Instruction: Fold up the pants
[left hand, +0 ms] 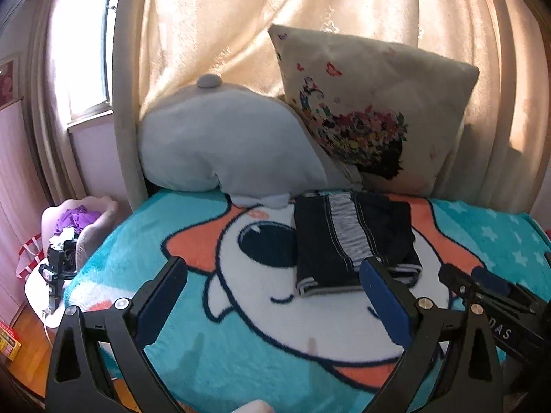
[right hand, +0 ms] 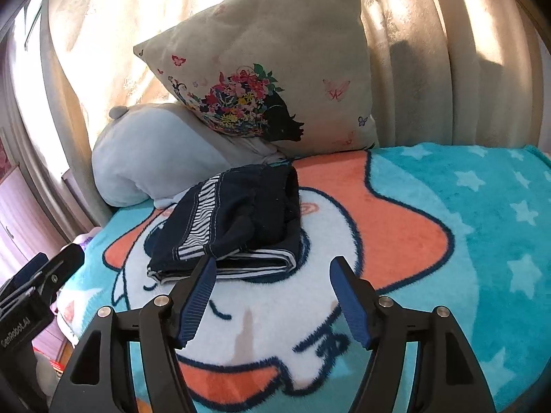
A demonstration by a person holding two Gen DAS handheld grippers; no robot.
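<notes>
**Grippers clear of folded pants, both empty**

Left gripper (left hand: 272,285) spread as wide as it goes, nothing between the blue pads; right gripper (right hand: 272,289) parted rather less, likewise empty. Both hovering just short of the pants (right hand: 234,227), folded into a dark bundle with striped trim on the cartoon blanket (right hand: 430,227), near the grey plush pillow (left hand: 224,148) and the flowered cushion (left hand: 372,113).

Judged close to finished. Risks from here: top layer looks bulged and loose on the right-hand side, so likely to slump open if left unpressed; a fingertip swung low across the near edge liable to snag the striped hem and drag the stack apart; deep blanket pile apt to catch a pad.

Far edge of the bundle hidden behind its own bulk. Number of layers unclear. Underside unseen. Hands on the grippers out of frame. Floor clutter at far left too small to identify.
</notes>
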